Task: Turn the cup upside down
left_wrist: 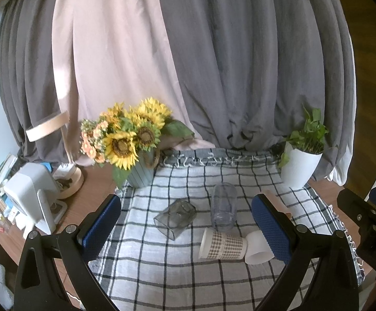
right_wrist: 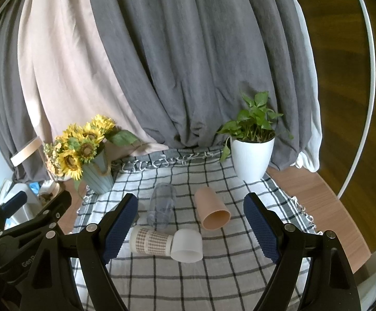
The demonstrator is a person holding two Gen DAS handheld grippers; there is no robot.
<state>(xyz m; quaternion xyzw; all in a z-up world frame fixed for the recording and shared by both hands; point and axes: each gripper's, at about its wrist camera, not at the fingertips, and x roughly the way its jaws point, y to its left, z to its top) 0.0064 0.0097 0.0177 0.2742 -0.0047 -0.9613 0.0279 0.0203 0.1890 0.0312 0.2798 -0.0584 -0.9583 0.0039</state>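
Several cups lie on their sides on a checked cloth [left_wrist: 162,272]. A patterned paper cup [left_wrist: 223,245] lies base to base with a plain white cup [left_wrist: 256,247]; both show in the right wrist view, the paper cup [right_wrist: 151,241] and the white cup [right_wrist: 188,245]. A clear plastic cup [left_wrist: 224,207] [right_wrist: 162,204] lies behind them. A smoky square glass [left_wrist: 176,217] lies to the left. A tan cup [right_wrist: 212,211] lies to the right. My left gripper [left_wrist: 188,228] is open and empty above the cloth. My right gripper [right_wrist: 190,230] is open and empty, with the white cup between its fingers' line of sight.
A sunflower vase [left_wrist: 138,171] stands at the cloth's back left and a white plant pot [right_wrist: 251,159] at the back right. Grey and pink curtains hang behind. A lamp base [left_wrist: 69,184] and a white device [left_wrist: 32,197] stand on the wooden table at left.
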